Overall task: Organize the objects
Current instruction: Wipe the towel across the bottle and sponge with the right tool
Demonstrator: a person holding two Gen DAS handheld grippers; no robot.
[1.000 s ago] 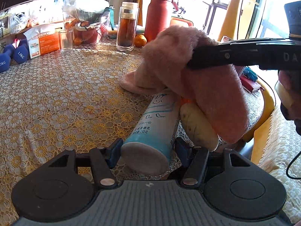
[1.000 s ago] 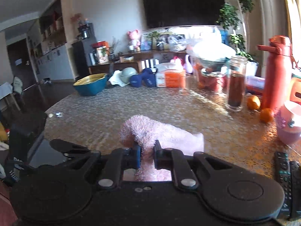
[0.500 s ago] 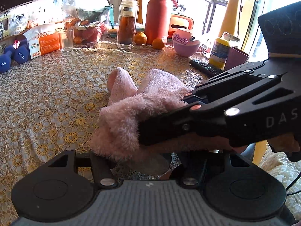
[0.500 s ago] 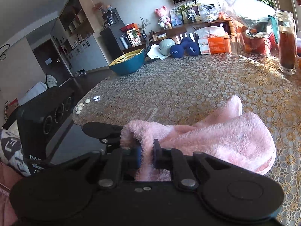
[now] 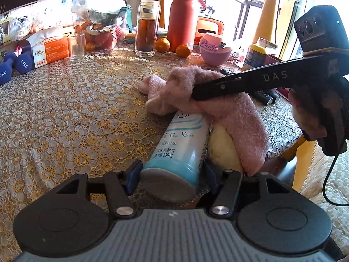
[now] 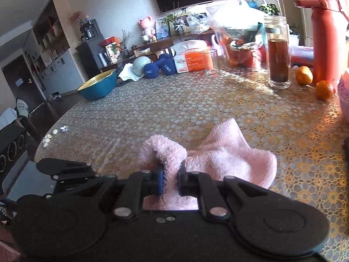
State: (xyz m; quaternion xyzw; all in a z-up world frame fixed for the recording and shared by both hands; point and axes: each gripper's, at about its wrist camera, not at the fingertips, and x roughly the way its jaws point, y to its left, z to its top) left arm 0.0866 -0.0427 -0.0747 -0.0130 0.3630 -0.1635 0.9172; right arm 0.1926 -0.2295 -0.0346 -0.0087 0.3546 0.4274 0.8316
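Left tongs [image 5: 172, 170]: fingers set wide on either side of the base of a blue-and-white bottle [image 5: 182, 144], which lies on its side at the near edge of the table [image 5: 65, 113]; the blue pads sit at or just beside its flanks, and contact cannot be confirmed. Right tongs [image 6: 170, 180]: drawn narrow, pinching a fold of the pink towel [image 6: 220, 155]. Half a second earlier the towel and right tongs lay across the left view and hid the bottle; the towel is now lifted back, and the bottle's base and label show again. The right tongs enter the left view from the right, their arm slanting down to the towel, gripped by a hand [image 5: 314, 111]. The towel drapes over the bottle's far end and over a pale yellow object [image 5: 222, 150] just beside the bottle. Beyond: a Barbie bowl [image 5: 214, 50], two oranges, a glass tea jar [image 5: 147, 28] and a red flask [image 5: 184, 15].
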